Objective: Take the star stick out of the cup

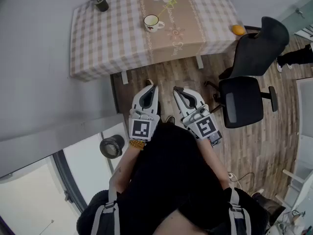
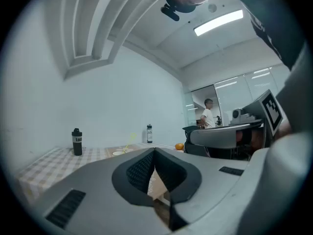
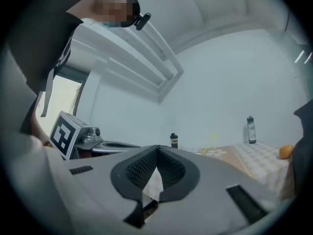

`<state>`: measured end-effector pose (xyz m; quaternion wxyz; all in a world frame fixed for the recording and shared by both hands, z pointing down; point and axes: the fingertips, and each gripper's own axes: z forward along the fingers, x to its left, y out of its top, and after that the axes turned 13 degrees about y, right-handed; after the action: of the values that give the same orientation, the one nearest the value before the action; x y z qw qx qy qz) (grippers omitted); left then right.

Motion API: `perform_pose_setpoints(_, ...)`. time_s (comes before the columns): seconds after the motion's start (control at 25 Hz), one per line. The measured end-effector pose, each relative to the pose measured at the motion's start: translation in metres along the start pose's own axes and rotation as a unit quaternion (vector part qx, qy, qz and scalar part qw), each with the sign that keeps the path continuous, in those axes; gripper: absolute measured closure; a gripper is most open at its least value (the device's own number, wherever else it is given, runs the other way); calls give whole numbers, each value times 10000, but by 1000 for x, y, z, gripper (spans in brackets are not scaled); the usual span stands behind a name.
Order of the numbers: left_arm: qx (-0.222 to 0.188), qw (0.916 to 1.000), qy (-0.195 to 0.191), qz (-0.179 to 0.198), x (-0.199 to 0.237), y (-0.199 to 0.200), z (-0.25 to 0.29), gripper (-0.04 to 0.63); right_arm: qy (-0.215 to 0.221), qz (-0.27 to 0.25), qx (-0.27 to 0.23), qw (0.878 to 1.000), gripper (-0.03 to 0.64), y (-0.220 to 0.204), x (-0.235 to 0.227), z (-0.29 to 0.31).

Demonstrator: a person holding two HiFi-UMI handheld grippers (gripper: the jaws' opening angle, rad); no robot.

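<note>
Star stick (image 1: 171, 2): in the cup, leaning up and to the right, with the star tip over the flower print on the runner (image 1: 186, 38).
Cup (image 1: 152, 22): white and upright, sitting on the runner's left border around mid-table, handle on the near-right side.
Table (image 1: 107, 38): draped in a checked cloth. The near edge hangs toward the person, and a grey wall runs close along the left side.
On the table: a black bottle (image 1: 99, 0) at the far-left corner and an orange (image 1: 238, 30) right at the right edge, both well apart from the cup.
Room to move: a strip of wood floor (image 1: 161, 72) lies between the table's near edge and the grippers. A black office chair (image 1: 244, 99) crowds the right flank beside the table's near-right corner.
Left gripper (image 1: 153, 86): jaws pressed pad to pad with nothing between them, held low in front of the body, nose aimed at the table.
Right gripper (image 1: 178, 89): jaws fully closed and empty, just beside the left gripper, also short of the table edge.
Stick versus grippers: straight ahead and well apart, past the near edge. Both gripper views show it small, above the closed jaws.
</note>
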<state>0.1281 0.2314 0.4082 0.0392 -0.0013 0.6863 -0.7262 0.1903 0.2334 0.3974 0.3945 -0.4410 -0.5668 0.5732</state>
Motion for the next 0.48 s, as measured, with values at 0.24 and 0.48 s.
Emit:
perform_pose_setpoints(0.24, -66, 10000, 26, -14, 6, 0, 12, 601, 179, 193, -181, 9995, 612, -1, -6, 14)
perform_pose_setpoints(0.48, 2, 10000, 32, -79, 22, -3, 37, 601, -64, 243, -92, 9996, 611, -6, -35, 30)
